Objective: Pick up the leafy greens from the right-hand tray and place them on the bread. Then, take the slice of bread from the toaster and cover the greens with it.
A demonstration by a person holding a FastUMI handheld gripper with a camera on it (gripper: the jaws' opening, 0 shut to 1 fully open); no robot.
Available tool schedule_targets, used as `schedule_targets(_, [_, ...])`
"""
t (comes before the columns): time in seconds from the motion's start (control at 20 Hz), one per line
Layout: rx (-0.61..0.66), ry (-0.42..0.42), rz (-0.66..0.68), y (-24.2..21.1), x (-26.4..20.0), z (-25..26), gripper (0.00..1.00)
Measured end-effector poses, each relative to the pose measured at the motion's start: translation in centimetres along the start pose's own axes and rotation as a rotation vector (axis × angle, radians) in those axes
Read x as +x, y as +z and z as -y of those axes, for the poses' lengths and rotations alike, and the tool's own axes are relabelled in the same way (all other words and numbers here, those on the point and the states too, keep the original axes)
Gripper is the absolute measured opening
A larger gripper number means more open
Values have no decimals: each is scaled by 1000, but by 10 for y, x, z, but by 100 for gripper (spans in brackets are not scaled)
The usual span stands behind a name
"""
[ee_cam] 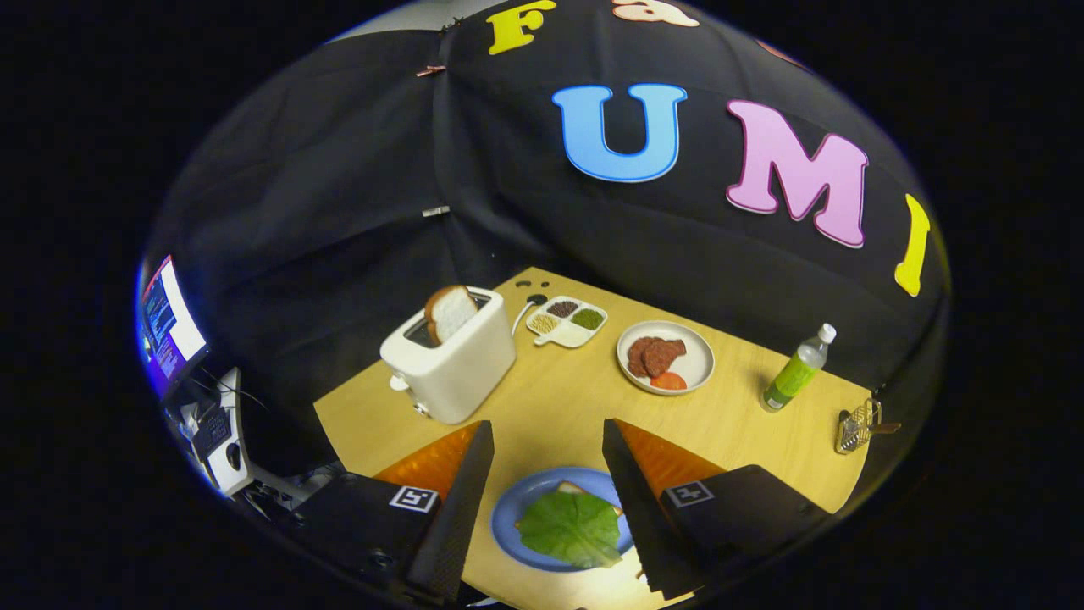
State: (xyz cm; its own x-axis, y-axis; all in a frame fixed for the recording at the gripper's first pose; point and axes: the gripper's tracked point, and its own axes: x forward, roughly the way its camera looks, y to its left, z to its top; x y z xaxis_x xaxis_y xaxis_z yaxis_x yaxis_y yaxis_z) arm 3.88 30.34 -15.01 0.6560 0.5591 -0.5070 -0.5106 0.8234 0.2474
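Gripper [546, 440] stood wide open, empty. Leafy greens [570, 529] lay on the bread [569, 487] on blue plate [508, 512], between the fingers. Bread slice [450, 312] stood upright in toaster [449, 360], ahead and left. Best approach seemed from above, pinching its flat faces, lifting straight.

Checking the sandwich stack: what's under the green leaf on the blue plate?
A bread slice peeks out beyond the leaf on the blue plate; the rest is covered. The hand-held gripper is open, fingers either side.
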Motion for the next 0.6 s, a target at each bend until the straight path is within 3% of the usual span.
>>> schedule_targets(0.35, [-47,60,81,86,36,-84,82])
schedule_targets(0.6, [-88,59,58,102,94,-129,81])
